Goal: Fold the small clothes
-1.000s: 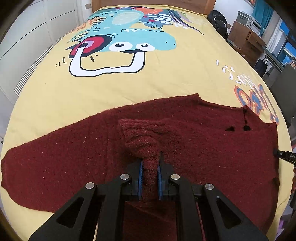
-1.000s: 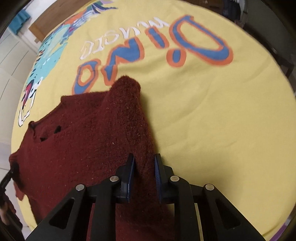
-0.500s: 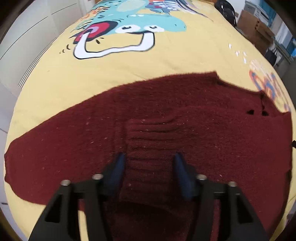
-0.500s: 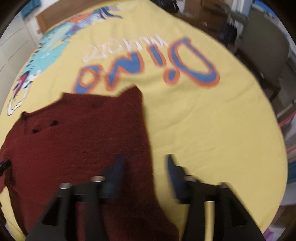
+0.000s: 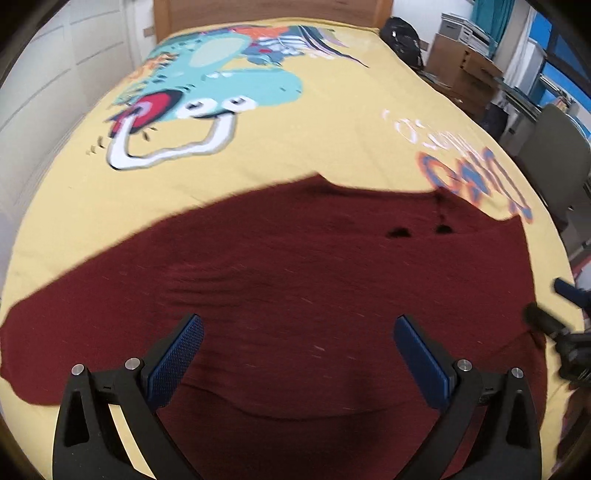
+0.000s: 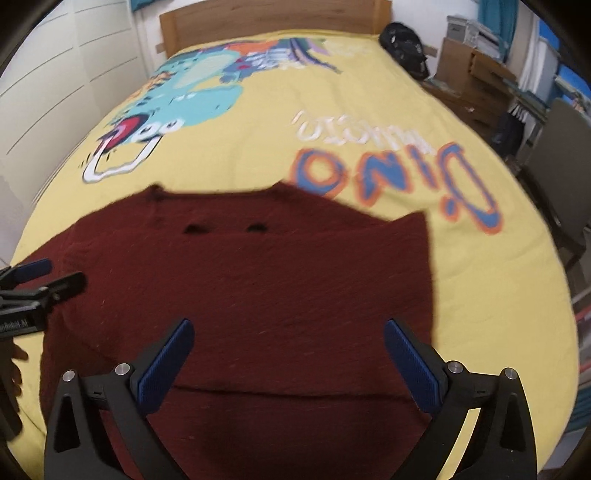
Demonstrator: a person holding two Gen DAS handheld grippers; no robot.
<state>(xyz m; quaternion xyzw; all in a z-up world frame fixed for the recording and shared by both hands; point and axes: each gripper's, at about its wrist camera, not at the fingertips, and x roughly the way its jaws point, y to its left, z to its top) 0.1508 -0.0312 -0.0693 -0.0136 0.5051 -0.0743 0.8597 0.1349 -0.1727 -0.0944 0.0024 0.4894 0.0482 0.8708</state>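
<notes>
A dark red knitted sweater (image 5: 295, 280) lies flat on the yellow bedspread (image 5: 295, 155), with its near part folded over the body. It also shows in the right wrist view (image 6: 258, 280). My left gripper (image 5: 297, 354) is wide open and empty, held above the sweater's near part. My right gripper (image 6: 288, 354) is wide open and empty above the sweater's right half. The right gripper's tips show at the right edge of the left wrist view (image 5: 554, 317). The left gripper's tips show at the left edge of the right wrist view (image 6: 40, 280).
The bedspread carries a teal dinosaur print (image 5: 221, 88) and "Dino" lettering (image 6: 399, 173). A wooden headboard (image 6: 273, 18) is at the far end. A black bag (image 6: 404, 48), cardboard boxes (image 5: 465, 74) and a chair (image 5: 554, 147) stand to the right of the bed.
Both grippers have let go of the sweater folds, opened wide and lifted back. The folded parts now lie flat on the sweater.
</notes>
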